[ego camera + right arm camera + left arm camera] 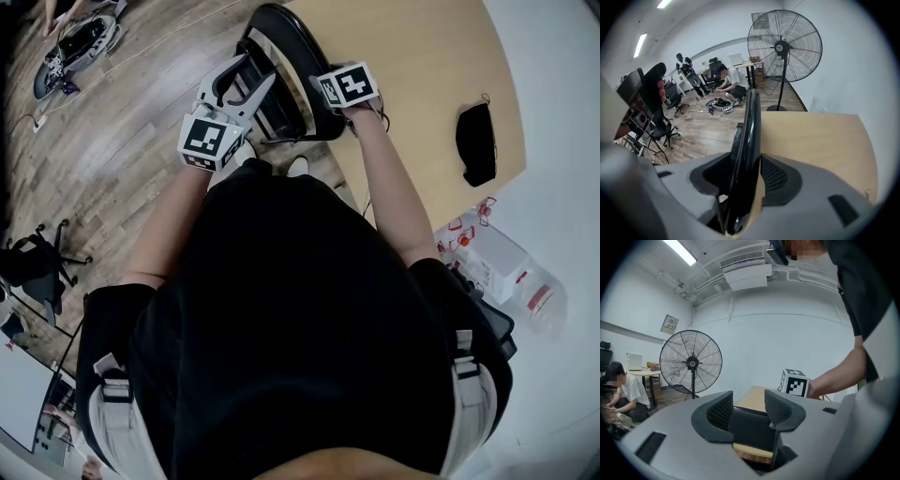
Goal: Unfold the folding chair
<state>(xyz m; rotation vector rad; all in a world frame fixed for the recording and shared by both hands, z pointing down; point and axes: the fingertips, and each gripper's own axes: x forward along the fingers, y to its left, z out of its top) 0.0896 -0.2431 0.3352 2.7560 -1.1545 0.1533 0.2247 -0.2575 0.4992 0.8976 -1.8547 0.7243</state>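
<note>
- Head view: the folding chair (286, 70), folded flat, stands on edge beside the wooden table (422, 75). The left gripper (242, 84) and right gripper (342, 92) flank it.
- Left gripper view: jaws half apart, clamping a black chair panel, with a fan (690, 363) beyond.
- Right gripper view: jaws grip the chair's thin rim, which runs upright, away from the camera.

Folding chair (298, 52) largely behind torso (300, 309)

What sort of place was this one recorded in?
Probably a shared office or lab workroom: a black office chair stands on a wood floor, a big pedestal fan stands near the wall, and an air-conditioning unit is mounted up at the ceiling.
</note>
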